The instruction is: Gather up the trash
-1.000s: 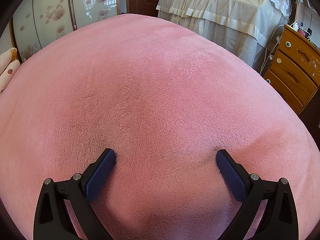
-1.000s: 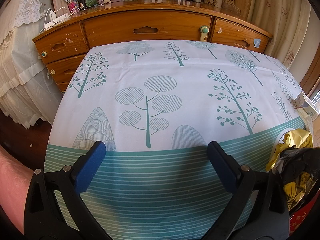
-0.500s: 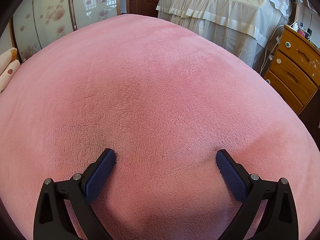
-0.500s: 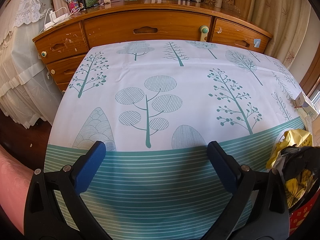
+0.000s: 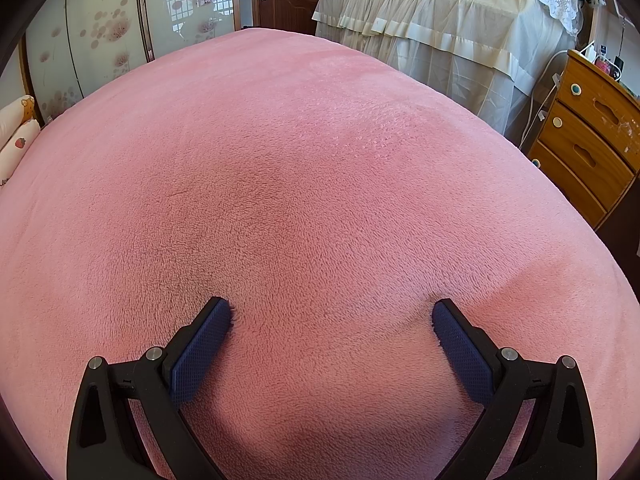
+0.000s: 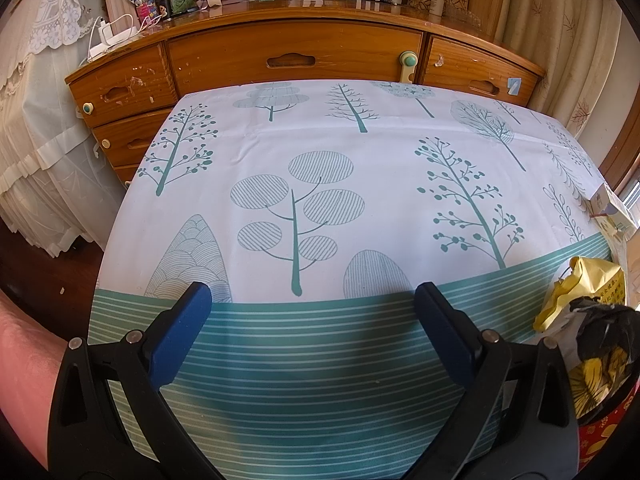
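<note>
My left gripper (image 5: pixel 331 314) is open and empty, its blue pads resting on a pink fleece blanket (image 5: pixel 304 168); no trash shows in that view. My right gripper (image 6: pixel 313 294) is open and empty, low over a table with a tree-print cloth (image 6: pixel 360 184). At the table's right edge, a crumpled yellow wrapper (image 6: pixel 580 292) sticks out of a black-lined bin (image 6: pixel 608 364) with yellow trash inside. A small carton (image 6: pixel 612 208) lies on the cloth at the far right, well away from the right gripper.
A wooden dresser (image 6: pixel 296 56) with clutter on top stands behind the table. A lace-covered bed (image 5: pixel 448 28) and a wooden drawer unit (image 5: pixel 588 136) lie beyond the pink blanket. White pillows (image 5: pixel 16 136) sit at the blanket's left edge.
</note>
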A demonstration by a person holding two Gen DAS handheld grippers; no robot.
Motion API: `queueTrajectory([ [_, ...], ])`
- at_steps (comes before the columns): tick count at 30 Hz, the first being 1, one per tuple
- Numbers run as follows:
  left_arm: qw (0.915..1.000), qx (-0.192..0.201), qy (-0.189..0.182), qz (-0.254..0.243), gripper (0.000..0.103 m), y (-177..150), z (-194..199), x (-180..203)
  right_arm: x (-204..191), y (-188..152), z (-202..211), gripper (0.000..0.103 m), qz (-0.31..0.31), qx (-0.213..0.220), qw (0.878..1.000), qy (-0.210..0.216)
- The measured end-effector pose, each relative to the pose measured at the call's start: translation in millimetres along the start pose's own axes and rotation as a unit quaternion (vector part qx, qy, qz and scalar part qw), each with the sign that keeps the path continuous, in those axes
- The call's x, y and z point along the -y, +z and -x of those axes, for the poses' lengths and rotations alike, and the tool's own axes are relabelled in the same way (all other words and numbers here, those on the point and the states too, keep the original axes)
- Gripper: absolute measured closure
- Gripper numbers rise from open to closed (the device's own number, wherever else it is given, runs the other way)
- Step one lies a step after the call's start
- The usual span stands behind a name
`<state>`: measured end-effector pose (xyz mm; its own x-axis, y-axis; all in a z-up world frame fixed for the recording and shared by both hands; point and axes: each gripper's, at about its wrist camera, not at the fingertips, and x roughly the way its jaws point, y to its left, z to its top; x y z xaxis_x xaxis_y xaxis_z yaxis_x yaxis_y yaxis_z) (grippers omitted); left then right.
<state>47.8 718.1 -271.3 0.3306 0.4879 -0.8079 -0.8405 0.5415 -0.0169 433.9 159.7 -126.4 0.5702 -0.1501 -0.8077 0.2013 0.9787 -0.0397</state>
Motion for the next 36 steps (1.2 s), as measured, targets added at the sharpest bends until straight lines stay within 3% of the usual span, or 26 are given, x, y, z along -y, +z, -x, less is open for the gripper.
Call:
queueTrajectory([
  [36, 1.0000, 0.001, 0.002, 0.001, 0.001, -1.6, -0.6, 0.5, 1.1, 2.7, 1.2, 0.003, -0.001, 0.000, 1.000, 0.001],
])
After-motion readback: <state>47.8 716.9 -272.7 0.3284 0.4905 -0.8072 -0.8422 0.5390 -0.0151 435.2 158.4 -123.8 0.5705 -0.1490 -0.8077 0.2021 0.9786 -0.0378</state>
